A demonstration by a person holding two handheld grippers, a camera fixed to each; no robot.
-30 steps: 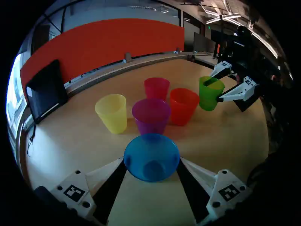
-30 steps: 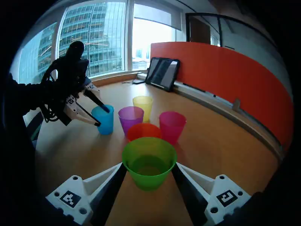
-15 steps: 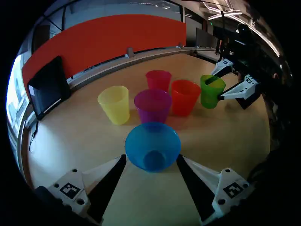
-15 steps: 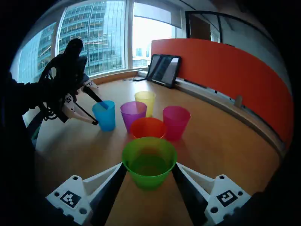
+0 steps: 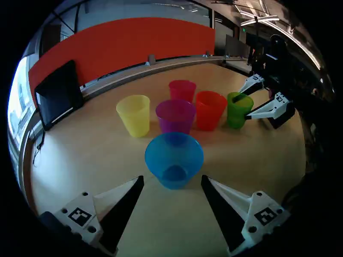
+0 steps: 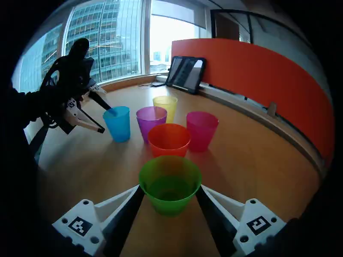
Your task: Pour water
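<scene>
Two cups matter: right gripper (image 6: pixel 170 189) jaws pinch the green cup (image 6: pixel 170 201); left gripper (image 5: pixel 171 178) jaws spread, flanking the upright blue cup (image 5: pixel 173 156), well apart across the worktop (image 6: pixel 257 171).

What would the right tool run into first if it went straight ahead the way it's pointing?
The orange cup: the right tool, closed on the green cup, points straight at it, so the held cup would probably bump it first. The gap looks small, but depth is unclear.
</scene>
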